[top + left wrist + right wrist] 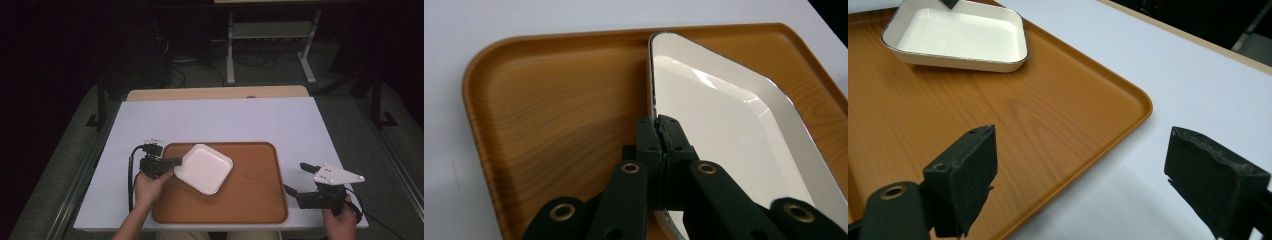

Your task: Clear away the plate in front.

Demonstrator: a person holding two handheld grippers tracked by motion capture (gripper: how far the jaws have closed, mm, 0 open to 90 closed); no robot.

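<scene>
Item 1, nearest: my right tongs. I am holding them over the near right part of the table, just off the tray's right edge. The jaws are standing wide apart and are gripping nothing; bare table and the tray's corner are showing between them.

Item 2: my left tongs. I am pinching them closed on the left corner of the white dish, the rim running between the two jaws.

Item 3: the wooden tray, lying at the near middle of the table. The dish is sitting in its far left part, turned cornerwise, so its diagonal is running left to right, away from my left tongs and towards the tray's open middle.

Item 4, the governing relation: the dish is lying to the right of my left tongs and well to the far left of my right tongs, with bare tray between. My left hand is the nearer by far, being already on it. I am judging that any shifting of the dish is falling to the left side.
</scene>
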